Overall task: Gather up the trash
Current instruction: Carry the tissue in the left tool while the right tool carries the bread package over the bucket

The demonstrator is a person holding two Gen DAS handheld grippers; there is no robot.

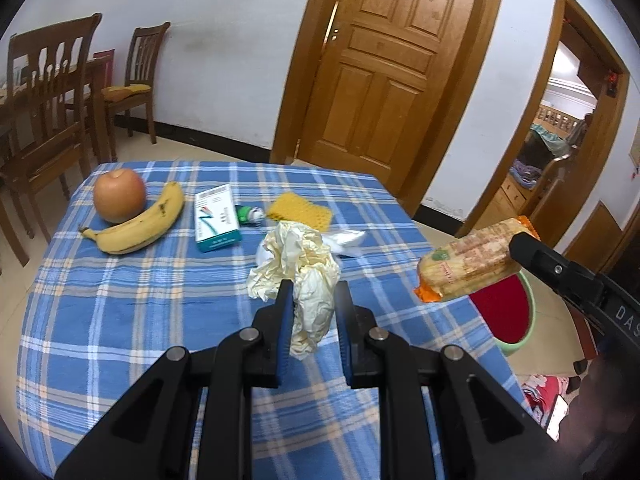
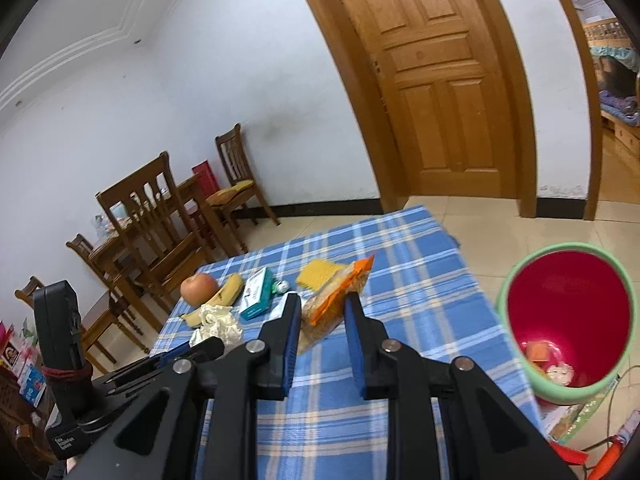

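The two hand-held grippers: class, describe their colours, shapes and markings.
Left hand-held gripper and right hand-held gripper look alike: black angular plastic linkages with round silver pivot pins, flat fingers lined with blue ribbed pads. White lettering marks each body.

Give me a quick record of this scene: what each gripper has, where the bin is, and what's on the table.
left gripper: shut on crumpled cream paper
right gripper: shut on clear orange-edged snack packet
bin: green bucket with red inside on the floor beside the table, some trash at its bottom
table: blue plaid cloth
on table: apple, banana, white-and-teal box, yellow sponge
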